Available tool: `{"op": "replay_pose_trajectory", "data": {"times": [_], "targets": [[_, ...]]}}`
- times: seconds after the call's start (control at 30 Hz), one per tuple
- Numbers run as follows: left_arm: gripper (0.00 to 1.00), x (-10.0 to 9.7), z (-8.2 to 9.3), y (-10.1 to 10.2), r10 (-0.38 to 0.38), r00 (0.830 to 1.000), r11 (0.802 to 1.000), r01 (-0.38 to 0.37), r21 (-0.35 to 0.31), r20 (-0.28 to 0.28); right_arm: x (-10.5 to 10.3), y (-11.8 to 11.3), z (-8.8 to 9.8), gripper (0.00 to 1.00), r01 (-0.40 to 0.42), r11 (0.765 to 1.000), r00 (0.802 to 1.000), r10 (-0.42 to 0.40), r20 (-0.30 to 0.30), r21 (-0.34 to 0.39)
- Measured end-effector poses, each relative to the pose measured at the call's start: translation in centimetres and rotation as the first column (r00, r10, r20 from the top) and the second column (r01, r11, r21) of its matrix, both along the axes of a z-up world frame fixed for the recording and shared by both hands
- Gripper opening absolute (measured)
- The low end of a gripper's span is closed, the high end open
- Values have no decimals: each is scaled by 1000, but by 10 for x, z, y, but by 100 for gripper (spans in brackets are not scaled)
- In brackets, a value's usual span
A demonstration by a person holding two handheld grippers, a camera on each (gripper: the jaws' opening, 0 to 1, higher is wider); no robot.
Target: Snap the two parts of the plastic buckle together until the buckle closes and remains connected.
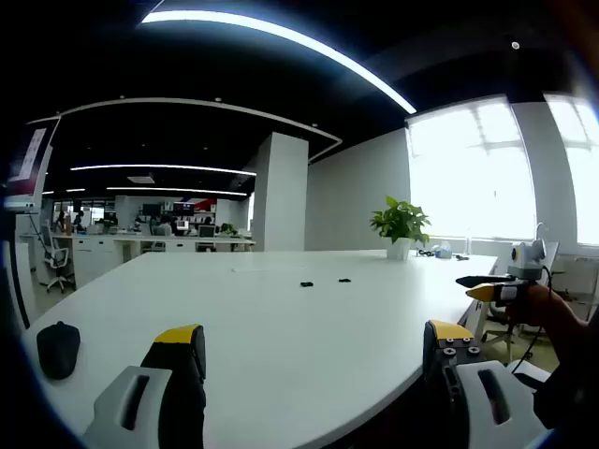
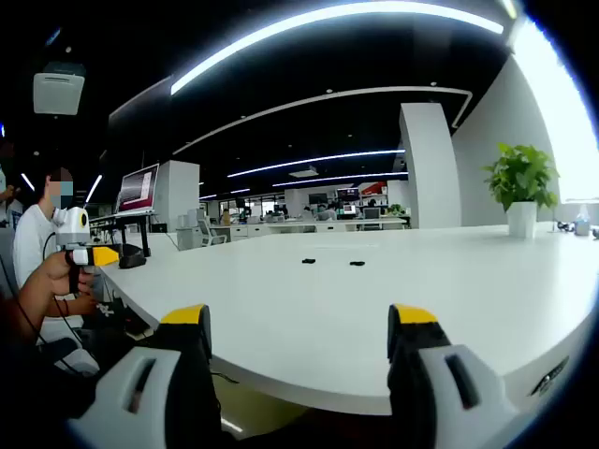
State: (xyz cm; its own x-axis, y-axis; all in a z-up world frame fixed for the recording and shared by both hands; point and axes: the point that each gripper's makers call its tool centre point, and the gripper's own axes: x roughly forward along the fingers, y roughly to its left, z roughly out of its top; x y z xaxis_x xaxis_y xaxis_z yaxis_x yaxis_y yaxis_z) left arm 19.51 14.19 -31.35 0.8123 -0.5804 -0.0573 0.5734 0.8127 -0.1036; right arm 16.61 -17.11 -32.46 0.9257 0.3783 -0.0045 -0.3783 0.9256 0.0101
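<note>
The broad white table [image 1: 281, 327] lies open across nearly its whole top, so a gripper could sweep over it from the near edge without meeting anything. Well out toward the middle sit two small black plastic buckle parts [image 1: 306, 283] [image 1: 344, 280], apart from each other with bare surface between and all around them. A dark rounded object [image 1: 58, 348] rests near the table's left edge, well clear of the buckle parts. A leafy green plant in a white pot [image 1: 400, 229] stands at the far side, behind the parts. The other yellow-tipped gripper [image 1: 491, 292] hangs off the table's right edge, held by a hand [image 1: 552, 313].
</note>
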Motion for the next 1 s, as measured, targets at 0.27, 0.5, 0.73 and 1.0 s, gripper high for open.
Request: {"op": "replay_pose_trajectory", "data": {"times": [0.27, 0.5, 0.73, 1.0], "targets": [[99, 4, 1, -2, -4, 1000, 1000, 4, -7, -3, 6, -7, -4, 89, 37, 999, 999, -37, 6, -31], [99, 2, 3, 0, 1, 1000, 1000, -1, -14, -2, 3, -6, 3, 93, 34, 999, 999, -33, 29, -15], [99, -2, -1, 0, -3, 1000, 1000, 2, -7, -13, 2, -8, -1, 93, 49, 998, 999, -48, 9, -35], [99, 2, -7, 2, 12, 999, 1000, -12, 9, -30, 3, -7, -9, 90, 41, 999, 998, -42, -45, -32]]}}
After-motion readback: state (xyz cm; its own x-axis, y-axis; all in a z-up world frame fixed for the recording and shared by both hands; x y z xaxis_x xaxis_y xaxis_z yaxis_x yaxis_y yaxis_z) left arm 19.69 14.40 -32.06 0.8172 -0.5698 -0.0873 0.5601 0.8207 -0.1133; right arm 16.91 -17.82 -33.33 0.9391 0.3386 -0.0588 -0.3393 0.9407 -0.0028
